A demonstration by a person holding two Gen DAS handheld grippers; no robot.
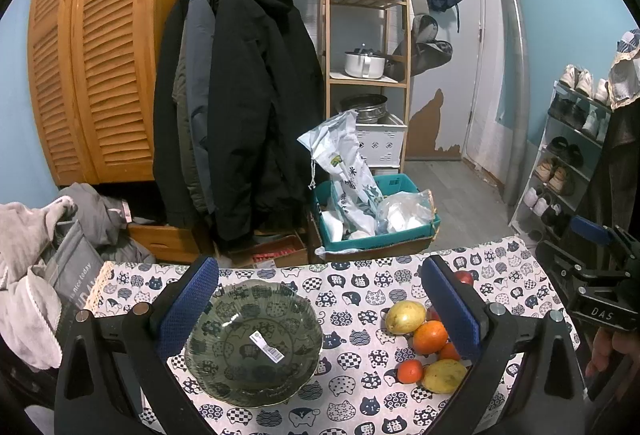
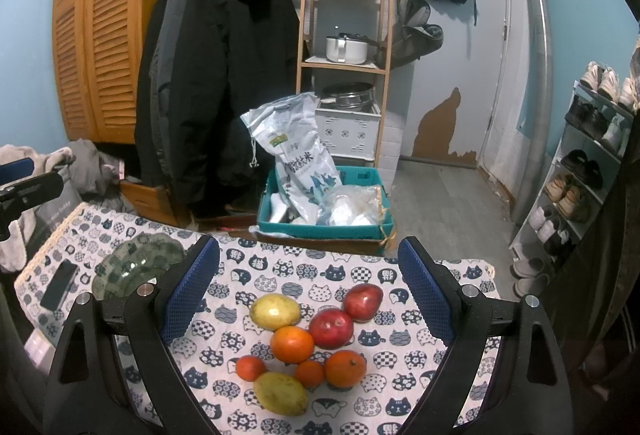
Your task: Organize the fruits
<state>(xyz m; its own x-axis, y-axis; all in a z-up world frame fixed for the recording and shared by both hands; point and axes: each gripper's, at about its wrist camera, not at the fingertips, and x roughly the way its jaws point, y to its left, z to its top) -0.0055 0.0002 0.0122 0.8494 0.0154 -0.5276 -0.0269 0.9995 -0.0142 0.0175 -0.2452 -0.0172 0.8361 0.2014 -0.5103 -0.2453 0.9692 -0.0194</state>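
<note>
Spread right gripper (image 2: 308,287) frames fruit (image 2: 292,343) beside bowl (image 1: 254,341); left gripper (image 1: 320,309) (also spread) waits; grip gently.

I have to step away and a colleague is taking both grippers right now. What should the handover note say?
Left gripper: open, holding nothing, hovering over the glass bowl.
Right gripper: open, holding nothing, hovering over the fruit pile.
Fruit sits on the cat-print tablecloth right of the bowl: two red apples, two yellow fruits, four oranges.
Done: nothing; the bowl holds no fruit, only a barcode sticker.
Left: probably move all eight fruits into the bowl.
</note>
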